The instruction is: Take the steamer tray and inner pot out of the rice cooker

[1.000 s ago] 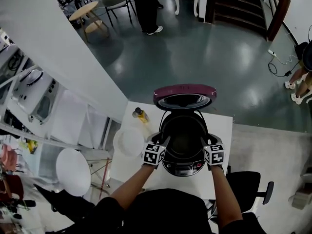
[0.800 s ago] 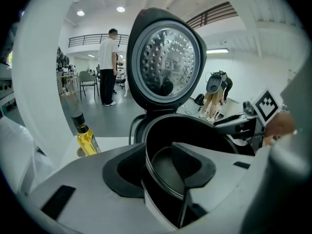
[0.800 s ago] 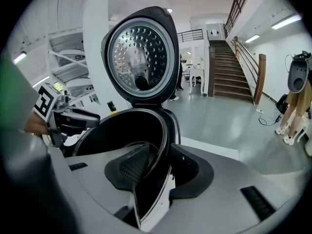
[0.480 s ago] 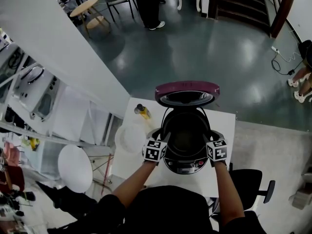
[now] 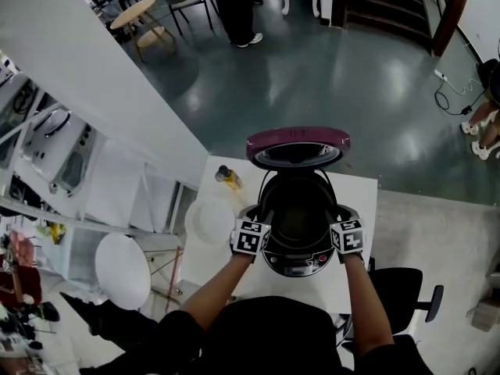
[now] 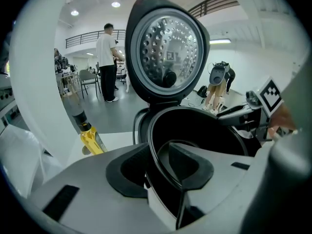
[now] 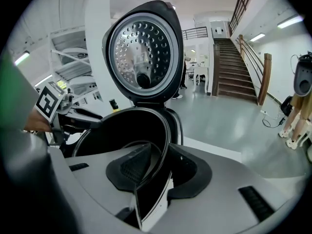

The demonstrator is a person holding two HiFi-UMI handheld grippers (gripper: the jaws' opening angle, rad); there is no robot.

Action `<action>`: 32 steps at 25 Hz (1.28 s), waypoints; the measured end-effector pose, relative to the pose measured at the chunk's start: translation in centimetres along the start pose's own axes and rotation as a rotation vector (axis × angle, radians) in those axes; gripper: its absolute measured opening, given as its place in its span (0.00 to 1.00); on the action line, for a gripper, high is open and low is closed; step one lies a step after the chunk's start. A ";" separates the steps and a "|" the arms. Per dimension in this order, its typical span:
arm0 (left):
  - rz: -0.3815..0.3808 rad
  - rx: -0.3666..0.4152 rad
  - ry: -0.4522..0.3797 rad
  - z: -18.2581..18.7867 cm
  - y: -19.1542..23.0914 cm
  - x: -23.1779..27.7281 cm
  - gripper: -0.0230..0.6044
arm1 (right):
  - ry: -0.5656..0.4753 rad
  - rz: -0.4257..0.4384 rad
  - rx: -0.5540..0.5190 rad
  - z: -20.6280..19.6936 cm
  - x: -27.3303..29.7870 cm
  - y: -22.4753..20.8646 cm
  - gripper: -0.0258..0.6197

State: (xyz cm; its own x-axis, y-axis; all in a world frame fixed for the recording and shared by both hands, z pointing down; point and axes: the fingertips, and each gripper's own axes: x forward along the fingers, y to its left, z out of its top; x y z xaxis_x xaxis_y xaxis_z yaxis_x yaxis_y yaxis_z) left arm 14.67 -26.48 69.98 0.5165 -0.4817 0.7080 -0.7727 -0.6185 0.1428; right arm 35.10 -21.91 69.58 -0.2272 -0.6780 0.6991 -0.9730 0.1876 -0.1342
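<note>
While the person leans over the white table [image 5: 355, 190], a pale round dish [image 5: 208, 223] lies at its left side, with a yellow bottle [image 5: 227, 179] just behind it. Next comes the left gripper [image 6: 158, 152], whose jaws have just been closing and now pinch the near-left rim of the inner pot [image 5: 297, 213]. That pot sits inside the rice cooker [image 5: 295, 262], beneath the raised maroon lid [image 5: 297, 148]. Opposite, the right gripper [image 7: 158, 152] has likewise been closing and clamps the right rim.

Head view overhead; gripper views close, opposed, sharing rice cooker [image 5: 297, 266].
</note>
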 end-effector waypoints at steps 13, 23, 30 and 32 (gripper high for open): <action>0.020 -0.015 0.029 0.6 0.5 -0.7 0.12 | -0.032 0.013 0.116 0.2 -0.6 -0.9 0.10; 0.017 -0.093 -0.031 1.5 0.4 -2.3 0.10 | -0.045 0.007 0.163 1.1 -1.5 -0.7 0.09; 0.027 -0.105 -0.083 3.5 -0.3 -4.6 0.10 | -0.122 0.024 0.223 3.6 -3.7 -0.7 0.08; 0.026 -0.117 -0.099 3.9 -0.3 -5.3 0.10 | -0.147 0.031 0.238 4.4 -4.2 -0.5 0.08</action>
State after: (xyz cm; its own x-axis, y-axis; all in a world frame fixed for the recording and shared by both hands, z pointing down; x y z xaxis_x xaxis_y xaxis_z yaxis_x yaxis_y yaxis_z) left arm 13.60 -26.22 63.51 0.5251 -0.5593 0.6414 -0.8210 -0.5312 0.2090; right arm 36.41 -22.24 63.62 -0.2436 -0.7739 0.5846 -0.9435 0.0496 -0.3275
